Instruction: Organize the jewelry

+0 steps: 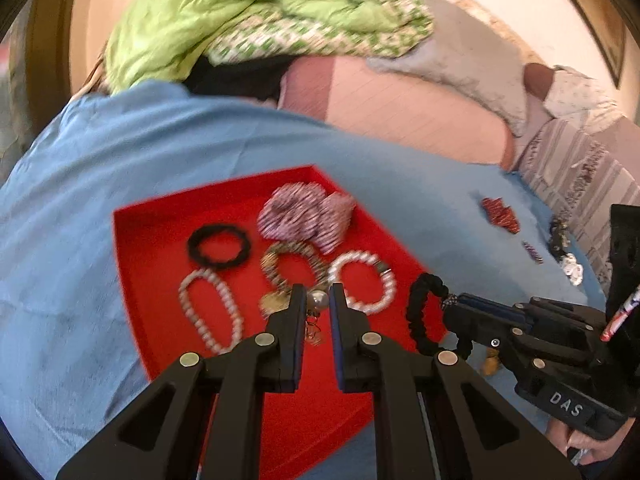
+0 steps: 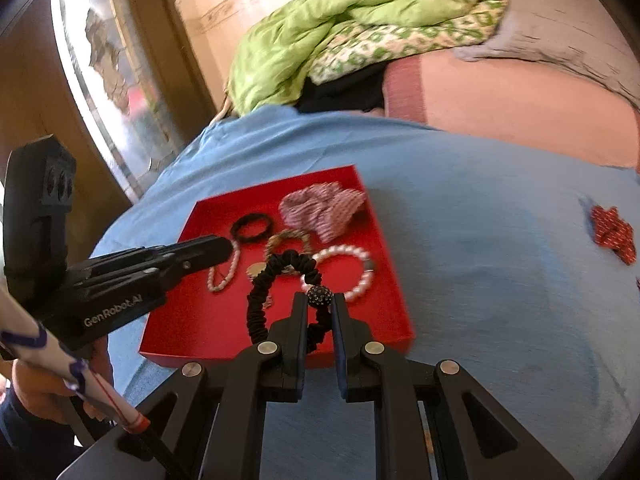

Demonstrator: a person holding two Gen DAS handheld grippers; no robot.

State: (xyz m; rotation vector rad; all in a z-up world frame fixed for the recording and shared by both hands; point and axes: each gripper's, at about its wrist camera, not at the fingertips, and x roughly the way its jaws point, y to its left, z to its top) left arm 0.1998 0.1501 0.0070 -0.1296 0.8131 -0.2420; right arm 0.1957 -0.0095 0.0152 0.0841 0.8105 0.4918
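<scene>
1. A blue cloth covers the bed, with a red tray on it and a green quilt at 12 o'clock.
2. My right gripper slants down over the tray's near edge, clamped on a black scrunchie bracelet.
3. Its loop hangs toward 10 o'clock, long axis running away from me.
4. My left gripper slants down too, pinching a pearl earring above the tray.

1. A bed covered by a blue sheet carries everything.
2. A red tray lies on the sheet.
3. A red scrunchie lies well apart from the tray, with small trinkets beyond it.
4. A green quilt is heaped at the far end.
</scene>
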